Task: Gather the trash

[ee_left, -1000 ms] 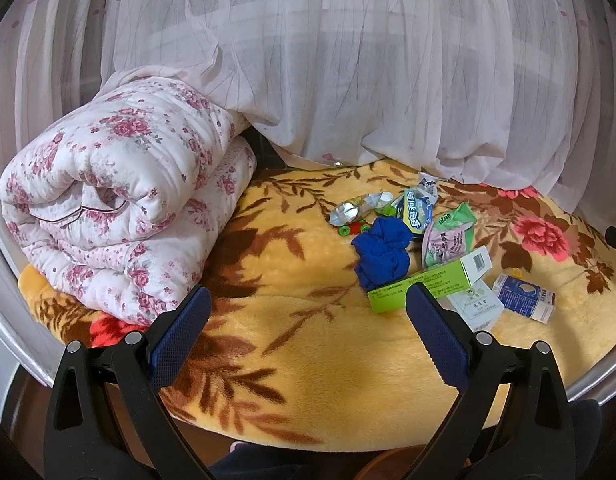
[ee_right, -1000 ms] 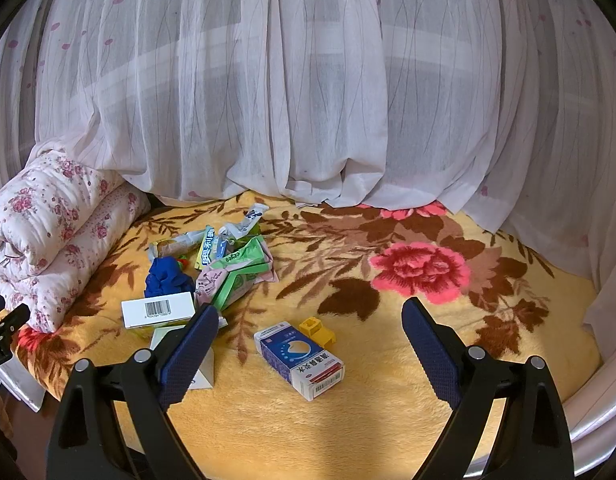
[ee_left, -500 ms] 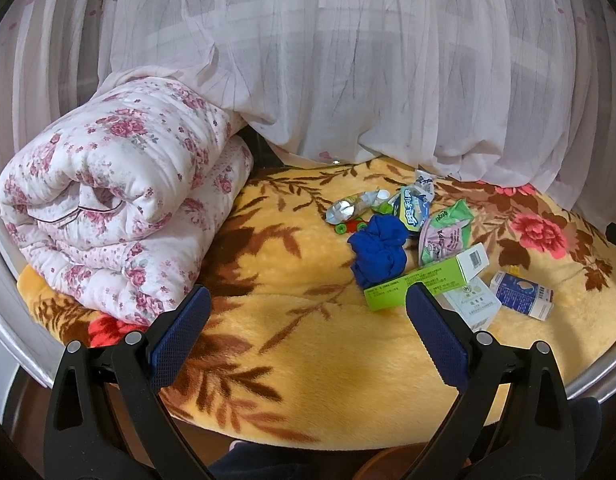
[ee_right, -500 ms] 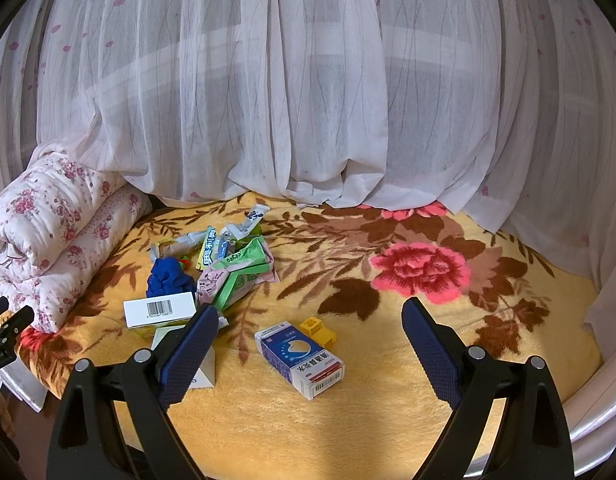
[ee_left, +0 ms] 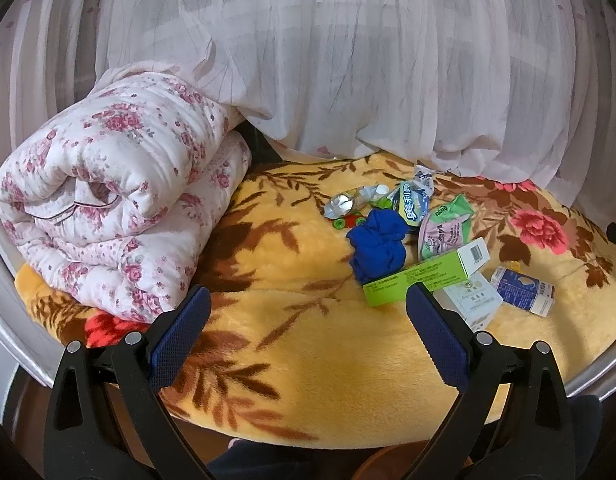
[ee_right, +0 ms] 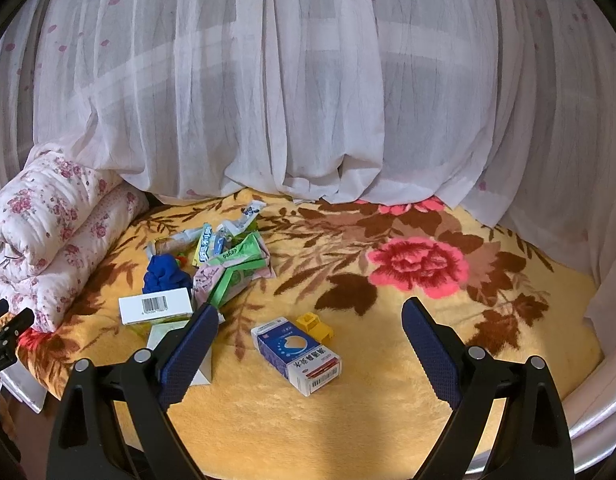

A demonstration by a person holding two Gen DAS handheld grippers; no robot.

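Observation:
Trash lies in a loose pile on a yellow floral blanket (ee_left: 292, 320): a green box (ee_left: 424, 274), a blue and white carton (ee_right: 298, 354), a white box (ee_left: 474, 300), a crumpled blue cloth (ee_left: 378, 250), green and pink wrappers (ee_left: 444, 228), a blue snack wrapper (ee_left: 414, 204) and a crushed clear bottle (ee_left: 352, 200). A small yellow piece (ee_right: 314, 326) lies by the carton. My left gripper (ee_left: 306, 334) is open and empty, short of the pile. My right gripper (ee_right: 308, 354) is open and empty, with the carton between its fingers in view.
A rolled pink floral quilt (ee_left: 112, 204) lies at the left of the bed. Sheer white curtains (ee_right: 308, 80) hang along the far side. The bed's pale rim (ee_right: 592, 424) curves along the near right.
Both views have shifted only slightly; the left view has drifted a little so the pile sits marginally higher. Nothing on the bed has moved and both grippers stay open.

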